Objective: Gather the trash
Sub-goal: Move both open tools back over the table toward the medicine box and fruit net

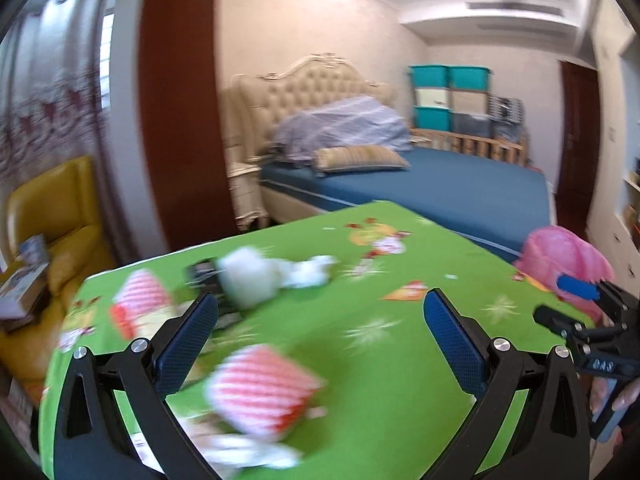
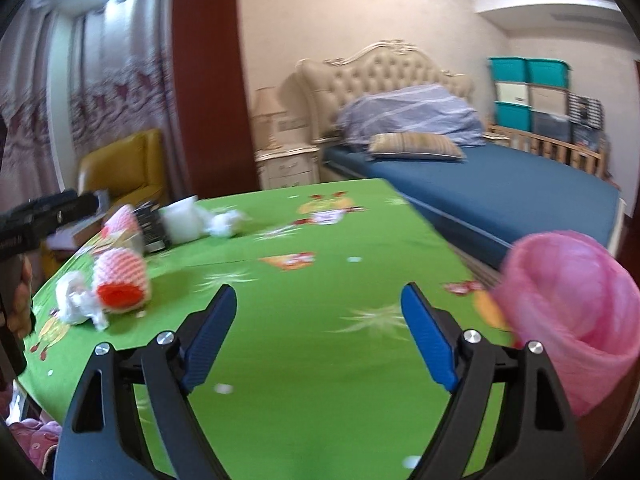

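Both tongs stand wide apart and empty over the green tabletop (image 1: pixel 400 360). Nothing lies between the pads of the left tongs (image 1: pixel 320 320), nor between those of the right tongs (image 2: pixel 318 324).

The trash sits in a loose group toward the left side of the tabletop. A red-and-white foam sleeve (image 1: pixel 260 388) lies just ahead of the left tongs, with crumpled white paper (image 1: pixel 256 452) touching it on the near side. A second foam sleeve (image 1: pixel 140 304) lies further left. Behind them stand a white cup (image 1: pixel 248 280), a dark packet (image 1: pixel 202 272) and more crumpled tissue (image 1: pixel 312 272), close together. The pink bag (image 2: pixel 568 312), mouth open toward the camera, stands at the right edge of the tabletop, well apart from the litter.

Judgement: the step in hand is the reach for the first piece. The near foam sleeve is the obvious candidate for the left tongs. Both views are blurred, so the approach should slow before the pads close. The sleeve looks soft and light, so take it across its middle with a gentle squeeze, keeping the paper out of the bite unless both are wanted. The right tongs would serve best near the pink bag, steadying its rim, since the thin plastic will likely fold when anything is dropped in
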